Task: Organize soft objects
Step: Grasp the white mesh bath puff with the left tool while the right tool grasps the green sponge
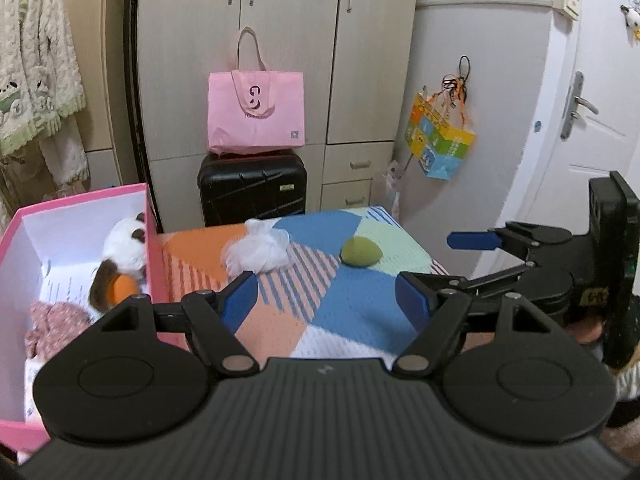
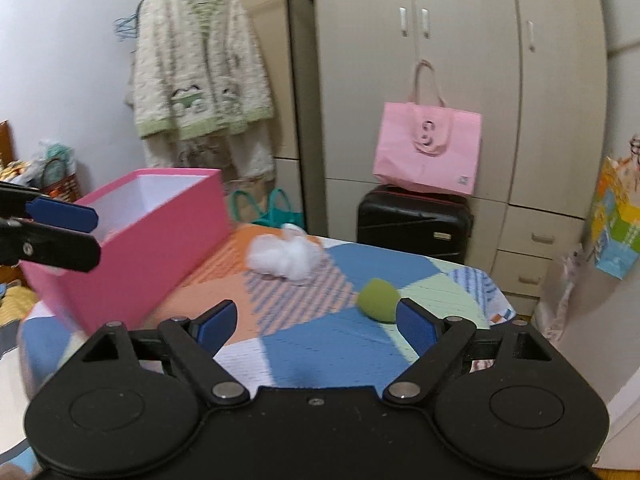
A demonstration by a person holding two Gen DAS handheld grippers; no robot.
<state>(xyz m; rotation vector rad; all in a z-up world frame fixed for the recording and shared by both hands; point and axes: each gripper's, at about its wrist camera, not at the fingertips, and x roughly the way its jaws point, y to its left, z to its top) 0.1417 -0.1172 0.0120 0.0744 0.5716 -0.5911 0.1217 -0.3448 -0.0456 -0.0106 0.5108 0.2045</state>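
- The left claw (image 1: 327, 295) stands released, its blue-padded fingers (image 1: 240, 294) apart with nothing between them, hovering over the bench (image 1: 344, 312), which is covered by a knitted cloth in orange, blue, mint and white patches.
- The right claw (image 2: 316, 322) is likewise released and empty, above the near part of the same cloth; from the left wrist view it shows at the right edge, its fingers pointing left.
- A fluffy white bundle of soft fabric (image 1: 258, 251) lies on the orange and striped patches toward the far side of the bench, well apart from both claws.
- A small rounded olive-green soft object (image 1: 361, 253) lies to the right of the white bundle, at the meeting of the blue and mint patches; in the right wrist view it sits just beyond the right finger's tip, though whether they touch is unclear.
- An open pink cardboard box with a white inside (image 1: 154, 264) stands at the left end of the bench.
- Inside it lie a white-and-brown plush toy with an orange part (image 1: 122, 260) and, nearer the camera, a crumpled pink patterned cloth (image 1: 56, 326).
- Behind the bench stand a black hard-shell suitcase (image 1: 252, 190) with a pink tote bag (image 1: 256, 114) on top, before a beige wardrobe (image 1: 280, 20).
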